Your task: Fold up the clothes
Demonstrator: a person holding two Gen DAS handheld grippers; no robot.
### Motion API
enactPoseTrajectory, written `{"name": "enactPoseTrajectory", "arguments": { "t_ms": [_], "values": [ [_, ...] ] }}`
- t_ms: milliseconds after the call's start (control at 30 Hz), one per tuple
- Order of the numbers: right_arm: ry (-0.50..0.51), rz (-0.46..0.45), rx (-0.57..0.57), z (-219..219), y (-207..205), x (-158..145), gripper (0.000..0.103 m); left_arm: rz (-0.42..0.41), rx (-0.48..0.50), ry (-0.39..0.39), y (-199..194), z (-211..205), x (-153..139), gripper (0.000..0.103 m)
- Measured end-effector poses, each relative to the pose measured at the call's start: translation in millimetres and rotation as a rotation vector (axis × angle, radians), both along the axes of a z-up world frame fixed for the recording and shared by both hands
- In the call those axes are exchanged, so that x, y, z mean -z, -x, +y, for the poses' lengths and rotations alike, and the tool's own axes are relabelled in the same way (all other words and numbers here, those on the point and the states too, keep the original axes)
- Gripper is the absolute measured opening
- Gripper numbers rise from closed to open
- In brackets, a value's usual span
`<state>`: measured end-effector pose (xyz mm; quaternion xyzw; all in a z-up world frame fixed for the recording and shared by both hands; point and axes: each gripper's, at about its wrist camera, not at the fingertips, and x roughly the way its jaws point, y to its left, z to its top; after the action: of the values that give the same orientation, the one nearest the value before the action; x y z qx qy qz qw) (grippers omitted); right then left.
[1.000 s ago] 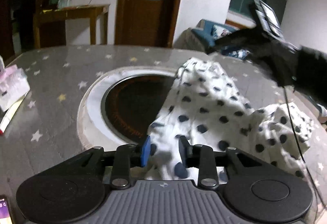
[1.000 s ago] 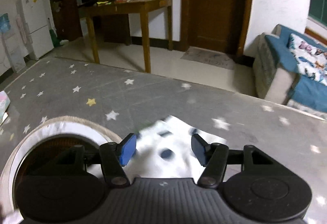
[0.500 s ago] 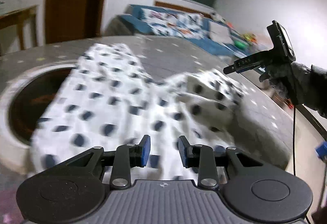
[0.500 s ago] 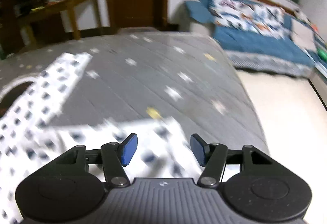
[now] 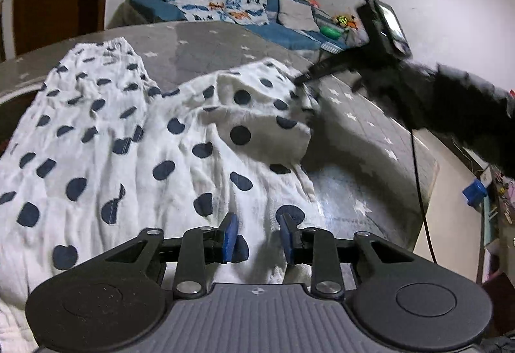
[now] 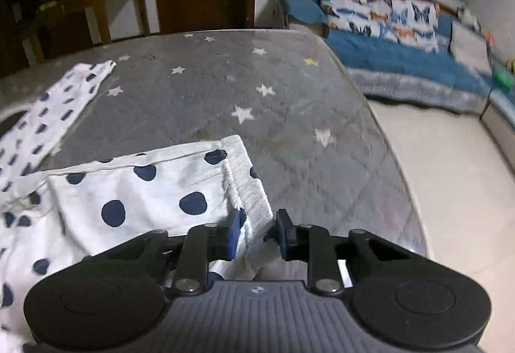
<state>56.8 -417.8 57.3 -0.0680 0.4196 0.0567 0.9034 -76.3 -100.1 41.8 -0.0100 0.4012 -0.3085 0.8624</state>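
So the polka-dot garment (image 5: 135, 159) (white with navy dots, looks like little pants) is spread over the grey star-print table (image 5: 363, 121), filling most of the left and centre of the left wrist view. One leg runs off toward the upper left and the other is bunched up in the middle. The left gripper (image 5: 258, 238) sits at the bottom centre with its blue pads pinching a ridge of the fabric at the near edge. In the right wrist view the right gripper (image 6: 256, 233) has just been closing, and the ribbed cuff (image 6: 248, 188) of the garment sits between its blue pads, which look pressed onto it. You can also see that gripper from the left wrist camera, upper right of the frame, held by a hand in a dark fuzzy sleeve (image 5: 450, 108), its tip right at the raised corner of cloth. Blue sofa (image 6: 396, 53) with a butterfly cover in the background
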Motion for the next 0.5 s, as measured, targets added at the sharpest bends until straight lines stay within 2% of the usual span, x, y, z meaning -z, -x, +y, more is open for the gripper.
{"name": "enactPoseTrajectory", "arguments": {
  "t_ms": [67,133,233,333,400,433,500],
  "values": [
    [0.057,-0.032,-0.017,9.1,-13.1,-2.5,0.013,0.014,0.012,0.005,-1.7,-1.4,2.9,0.031],
    [0.093,-0.064,-0.020,17.1,-28.9,-6.4,0.004,0.027,0.031,0.019,-2.9,-1.8,4.1,0.031],
    [0.139,-0.099,-0.019,28.3,-53.7,-8.9,0.004,0.036,0.068,0.042,-4.7,-4.2,6.5,0.031],
    [0.174,-0.094,-0.024,37.7,-80.5,0.4,0.004,0.050,0.092,0.066,-8.6,-7.2,8.8,0.031],
    [0.177,-0.083,-0.010,38.3,-91.7,7.8,0.005,0.051,0.102,0.074,-10.6,-12.0,9.9,0.031],
    [0.174,-0.081,-0.006,36.9,-94.9,10.1,0.009,0.053,0.105,0.075,-12.5,-13.0,10.1,0.031],
    [0.137,-0.087,0.012,32.6,-95.5,9.1,0.010,0.058,0.105,0.078,-15.9,-13.9,9.9,0.031]
  ]
}}
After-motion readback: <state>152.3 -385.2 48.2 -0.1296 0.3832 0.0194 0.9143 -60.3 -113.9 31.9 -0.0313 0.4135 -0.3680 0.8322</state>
